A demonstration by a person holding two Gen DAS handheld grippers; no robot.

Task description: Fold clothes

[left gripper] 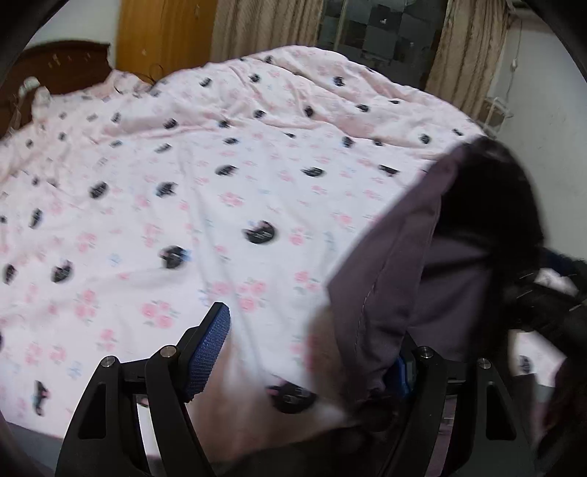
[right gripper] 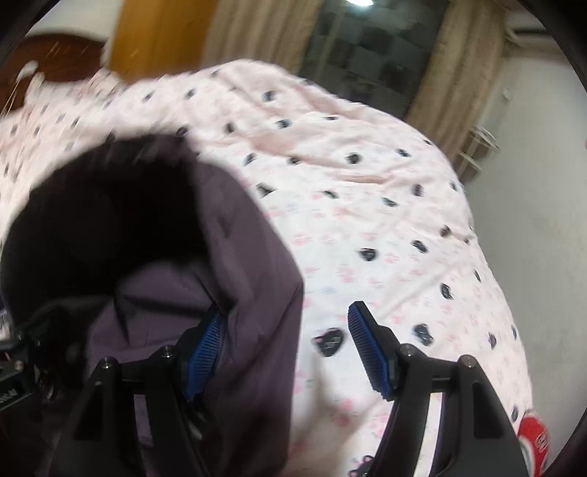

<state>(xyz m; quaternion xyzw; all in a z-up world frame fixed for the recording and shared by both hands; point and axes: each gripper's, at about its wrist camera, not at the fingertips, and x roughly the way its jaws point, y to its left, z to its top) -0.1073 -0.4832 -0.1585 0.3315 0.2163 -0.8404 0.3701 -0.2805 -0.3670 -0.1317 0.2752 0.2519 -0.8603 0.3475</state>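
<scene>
Purple garment (left gripper: 396, 279), dark-lined and hanging in loose folds, sits right between the two tools, up off the pink floral bedspread (left gripper: 220, 165). In the left wrist view it drapes down the right side of the frame, across the right-hand finger of the left gripper (left gripper: 312, 345); in the right wrist view it bulges over the left-hand finger of the right gripper (right gripper: 290, 348). So the cloth bridges them, each tool carrying it on its inner side.

Both sets of jaws stand wide apart, and neither blue pad visibly pinches anything. On the left tool the outer pad (left gripper: 207, 352) is bare over the bedspread; on the right tool the outer pad (right gripper: 370, 352) is bare too. The cloth looks hooked or draped rather than clamped, though blur and folds hide the covered pads, so I can't rule out contact there.

Its long run seems to go away from the cameras, up toward the dark hood-like opening (right gripper: 99, 205), but that's a guess through motion blur. Neither hand is clearly nearer; they share it.

Room to work? Plenty. The bedspread spreads wide and bare ahead, toward the wooden headboard (left gripper: 62, 69) and the curtains (left gripper: 264, 25). The near bed edge lies just under the tools, and a red-and-white object (right gripper: 535, 436) sits by the right one. The next move likely calls for laying it flat ahead.
</scene>
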